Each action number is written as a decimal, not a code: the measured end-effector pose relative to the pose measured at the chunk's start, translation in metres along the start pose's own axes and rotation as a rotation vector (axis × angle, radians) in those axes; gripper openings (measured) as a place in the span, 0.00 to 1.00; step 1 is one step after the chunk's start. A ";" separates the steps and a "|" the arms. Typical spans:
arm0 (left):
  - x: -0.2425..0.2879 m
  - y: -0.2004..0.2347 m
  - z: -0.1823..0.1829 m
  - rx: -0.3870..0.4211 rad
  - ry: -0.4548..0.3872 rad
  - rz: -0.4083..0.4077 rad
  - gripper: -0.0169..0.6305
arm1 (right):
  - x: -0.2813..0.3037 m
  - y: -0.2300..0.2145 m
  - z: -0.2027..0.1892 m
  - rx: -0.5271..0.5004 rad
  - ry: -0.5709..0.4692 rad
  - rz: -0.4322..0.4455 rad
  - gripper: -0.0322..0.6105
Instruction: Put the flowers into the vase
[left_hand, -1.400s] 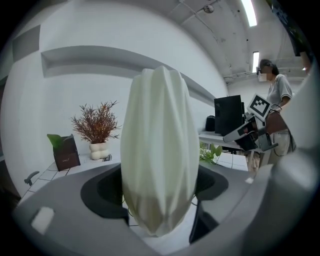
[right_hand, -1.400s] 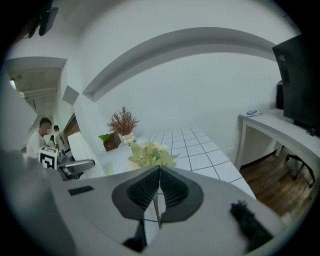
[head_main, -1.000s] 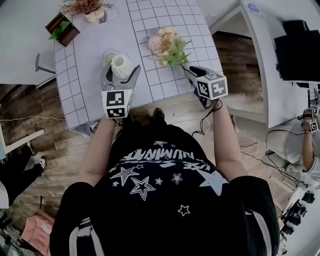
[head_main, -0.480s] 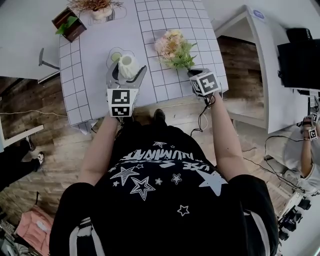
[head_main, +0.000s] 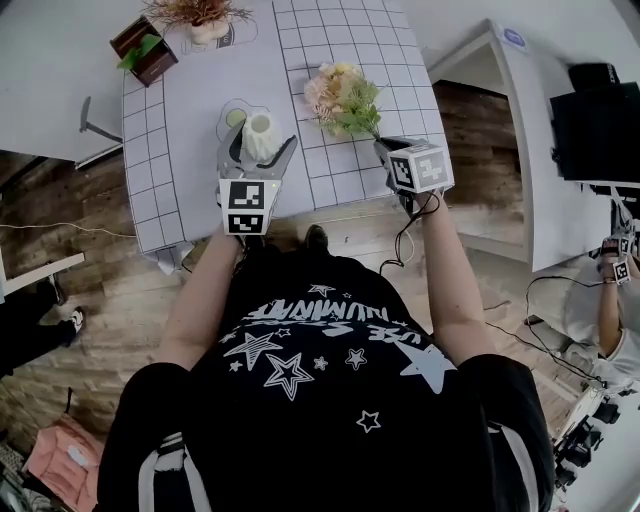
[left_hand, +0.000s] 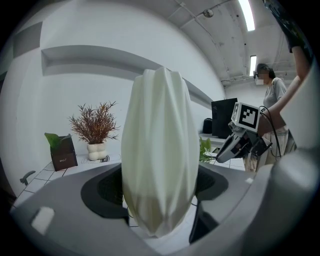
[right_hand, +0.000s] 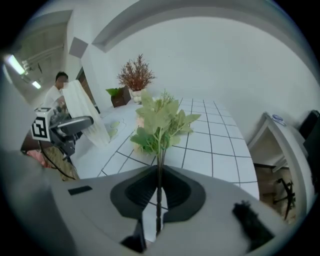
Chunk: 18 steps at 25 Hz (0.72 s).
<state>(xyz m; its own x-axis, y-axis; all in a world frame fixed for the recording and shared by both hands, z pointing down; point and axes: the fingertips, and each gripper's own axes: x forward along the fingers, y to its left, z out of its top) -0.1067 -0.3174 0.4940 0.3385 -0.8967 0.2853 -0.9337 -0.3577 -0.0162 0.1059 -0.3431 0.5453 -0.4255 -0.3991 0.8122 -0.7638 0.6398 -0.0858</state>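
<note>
On white gridded table (head_main: 350, 60), near its front edge: cream ribbed vase (head_main: 260, 128) upright, left gripper (head_main: 257, 150) clamped round its lower body. Flowers (head_main: 340, 95) just right of vase, blooms away from person, long axis running outward from right gripper (head_main: 383, 147); lying or barely lifted, can't tell. Right jaws just been closing, now pinched on thin stem (right_hand: 158, 200) at near end. Vase mouth faces up, left of flowers; right hand nearer, so judged next: lift, swing stem end down over mouth
</note>
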 end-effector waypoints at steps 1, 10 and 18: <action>0.000 0.000 0.000 0.000 -0.001 0.000 0.62 | -0.001 0.001 0.003 0.026 -0.016 0.014 0.11; 0.000 0.000 0.001 -0.001 -0.003 -0.002 0.62 | 0.010 0.008 -0.016 0.047 0.053 0.018 0.11; 0.001 0.000 0.000 0.000 0.001 -0.002 0.62 | 0.019 0.015 -0.023 -0.003 0.077 0.041 0.24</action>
<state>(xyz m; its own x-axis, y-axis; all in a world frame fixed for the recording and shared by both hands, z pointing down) -0.1067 -0.3181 0.4942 0.3405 -0.8958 0.2858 -0.9330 -0.3595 -0.0152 0.0979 -0.3259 0.5729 -0.4171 -0.3209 0.8503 -0.7451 0.6564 -0.1178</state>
